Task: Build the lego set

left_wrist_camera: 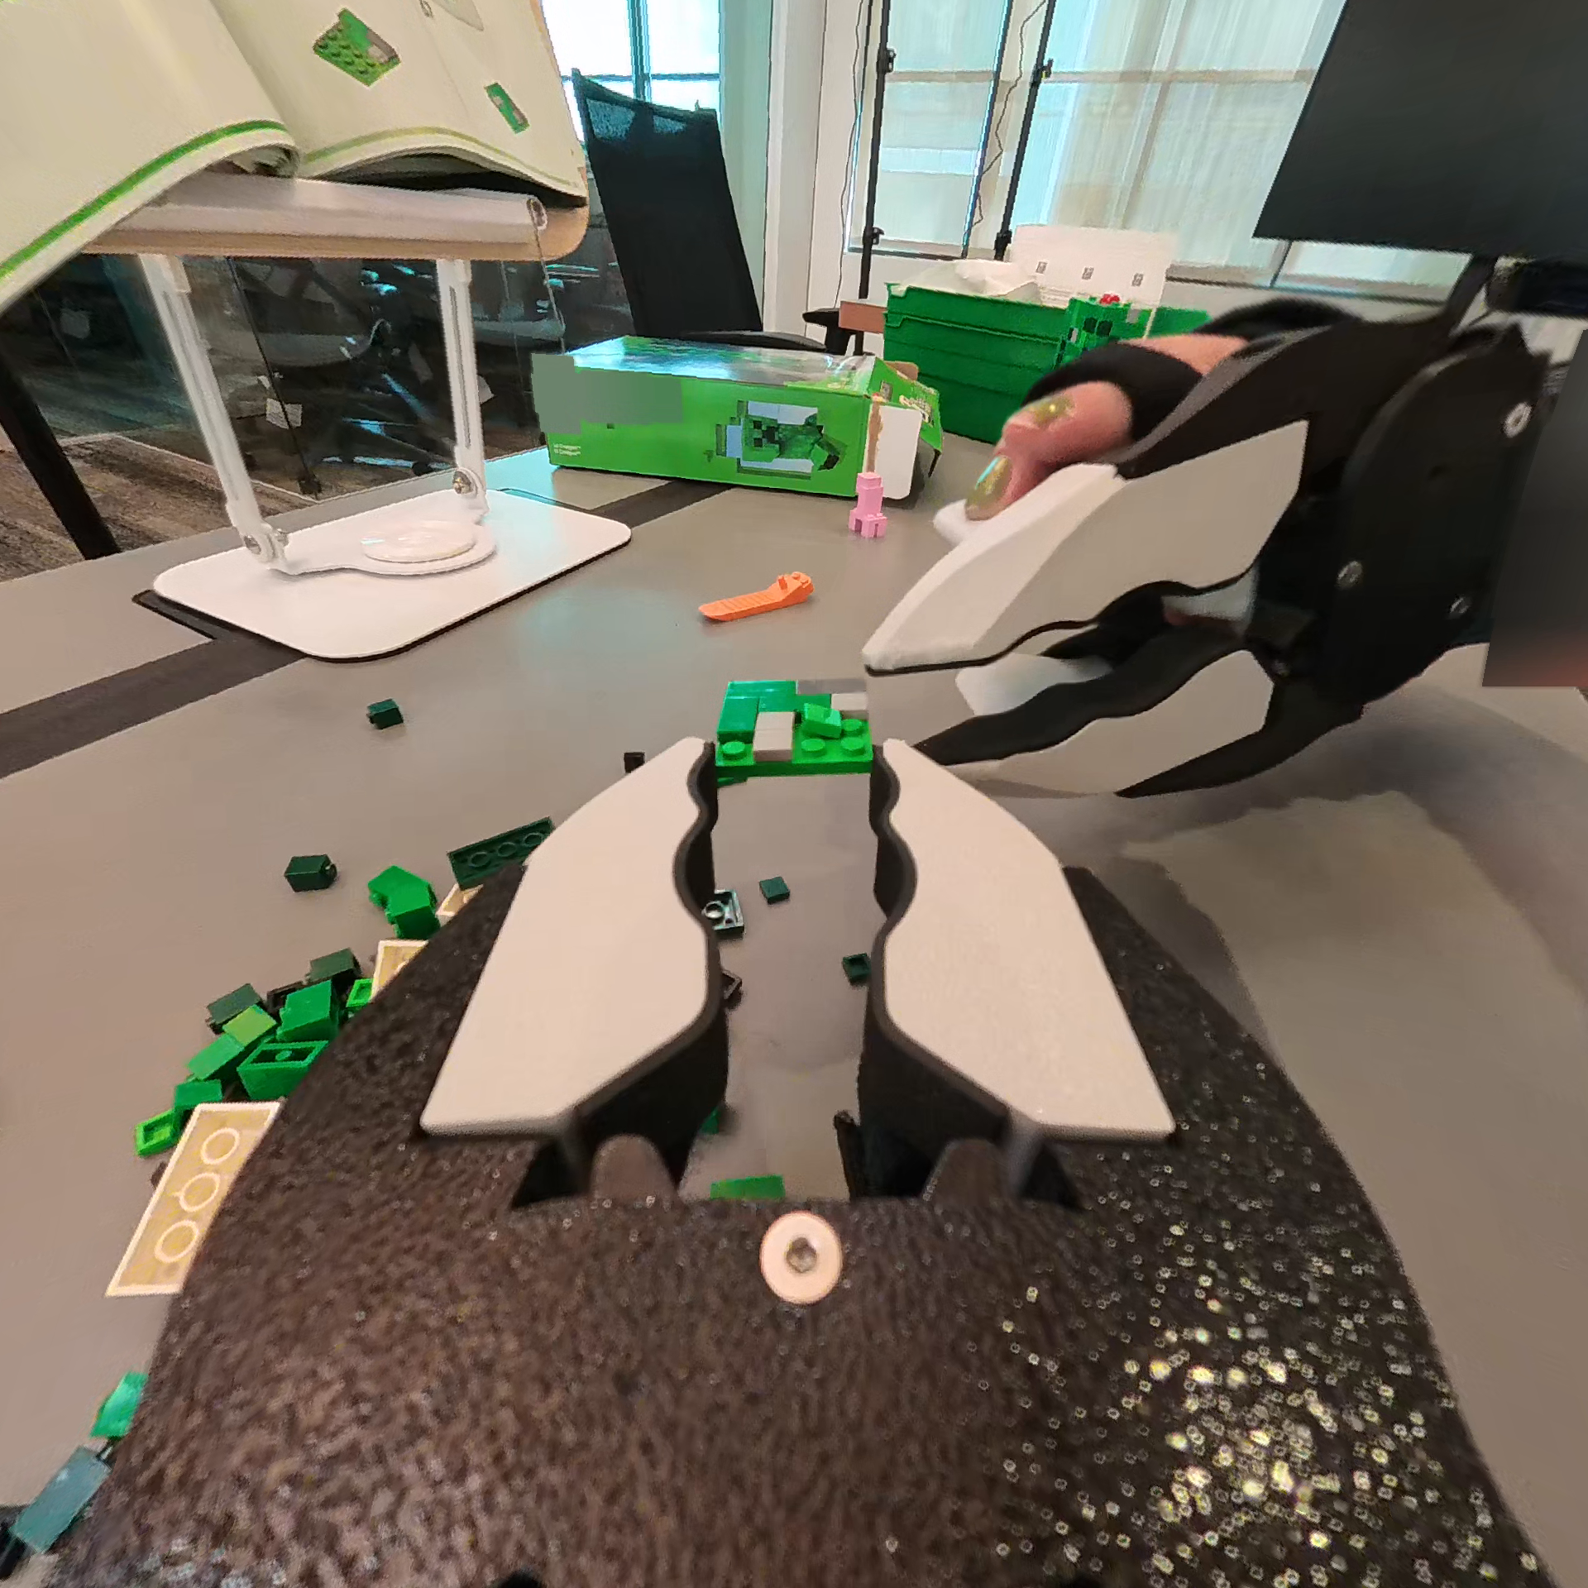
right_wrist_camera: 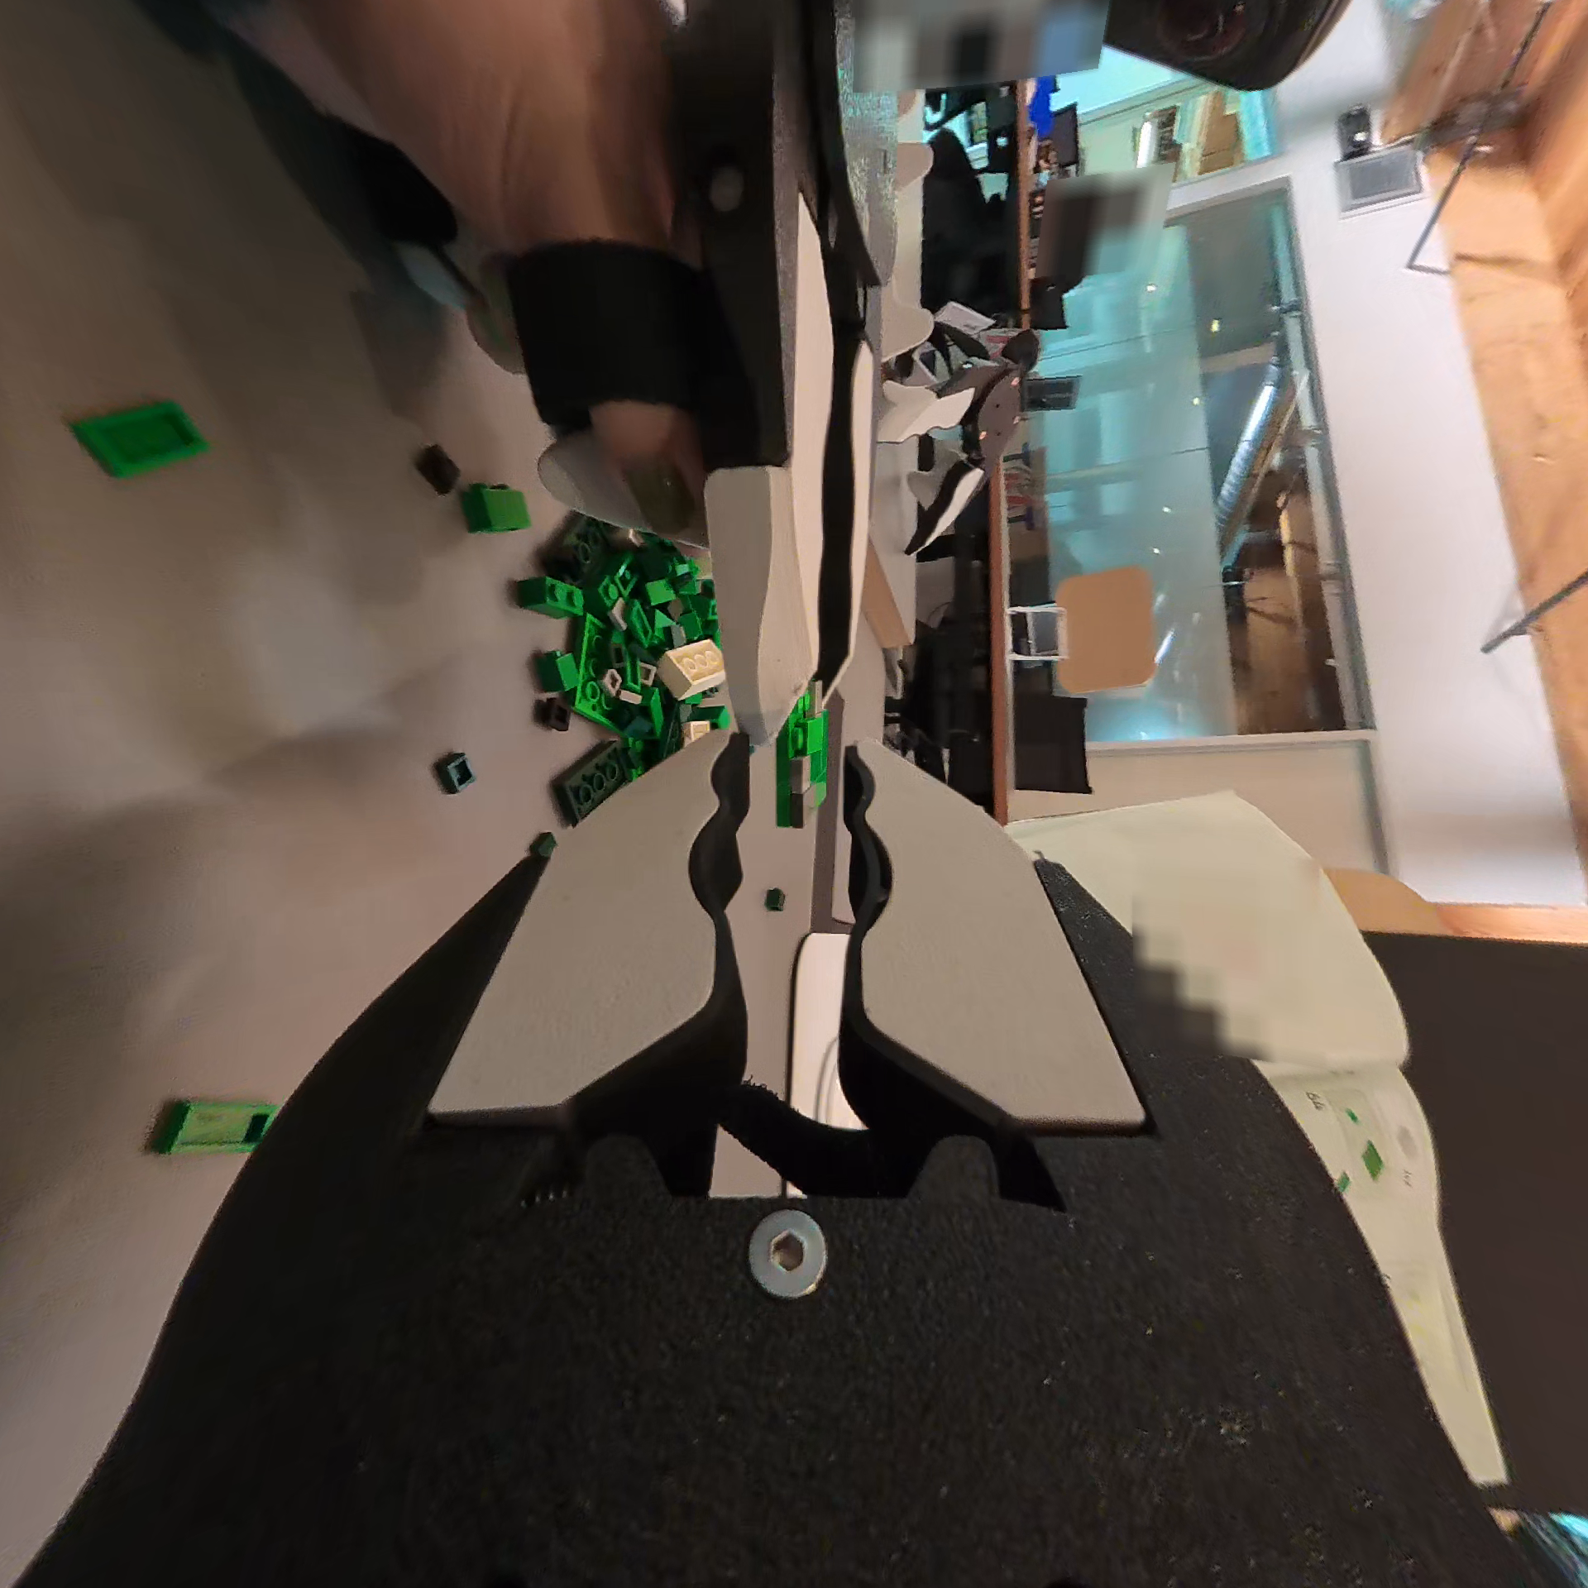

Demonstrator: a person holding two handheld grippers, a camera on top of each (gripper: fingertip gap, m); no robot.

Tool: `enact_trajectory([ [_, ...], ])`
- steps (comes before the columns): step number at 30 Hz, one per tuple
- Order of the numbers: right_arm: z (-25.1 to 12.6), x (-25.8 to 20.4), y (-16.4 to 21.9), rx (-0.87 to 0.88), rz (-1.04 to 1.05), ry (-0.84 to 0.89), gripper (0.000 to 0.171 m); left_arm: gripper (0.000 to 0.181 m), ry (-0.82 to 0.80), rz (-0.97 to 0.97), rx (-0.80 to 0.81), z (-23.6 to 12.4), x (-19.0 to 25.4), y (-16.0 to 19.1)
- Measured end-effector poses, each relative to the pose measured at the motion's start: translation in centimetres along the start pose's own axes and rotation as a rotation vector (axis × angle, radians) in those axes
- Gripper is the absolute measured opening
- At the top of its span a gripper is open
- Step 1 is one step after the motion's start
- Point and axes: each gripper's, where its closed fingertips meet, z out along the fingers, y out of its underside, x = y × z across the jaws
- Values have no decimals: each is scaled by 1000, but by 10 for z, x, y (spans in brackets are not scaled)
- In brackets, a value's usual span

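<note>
A small flat assembly of green and grey bricks lies on the grey table, with a small green piece sitting tilted on top. My left gripper has its fingertips against the two near sides of the assembly and is shut on it. My right gripper comes in from the right, rolled on its side, one finger above the other. It is open, with its tips at the assembly's right edge. In the right wrist view the assembly sits between my right gripper's spread fingers, not touching them.
A pile of loose green bricks lies left of the left gripper. An instruction booklet rests on a white stand at the back left. Behind are a green box, an orange brick separator, a pink figure and green crates. Only a small space, under 4 cm, lies between the two pairs of fingers.
</note>
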Motion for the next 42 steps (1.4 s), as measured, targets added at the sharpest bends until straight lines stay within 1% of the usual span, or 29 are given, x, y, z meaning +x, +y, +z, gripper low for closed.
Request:
enact_trajectory([
  [3, 1, -2, -2, 12, -30, 2, 18, 33, 7, -14, 10, -1, 0, -1],
  [7, 1, -5, -3, 23, -55, -7, 27, 33, 13, -12, 6, -1, 1, -1],
  [11, 6, -7, 3, -11, -107, 3, 28, 33, 19, -10, 4, -1, 1, -1],
  [29, 11, -8, 6, -33, -183, 13, 12, 33, 27, 14, -26, 2, 5, 3],
  [38, 7, 0, 1, -15, -164, 71, 7, 33, 79, -63, 41, -1, 7, -5],
  [42, 7, 2, 0, -5, -190, 82, 7, 33, 83, -60, 56, -2, 8, -7],
])
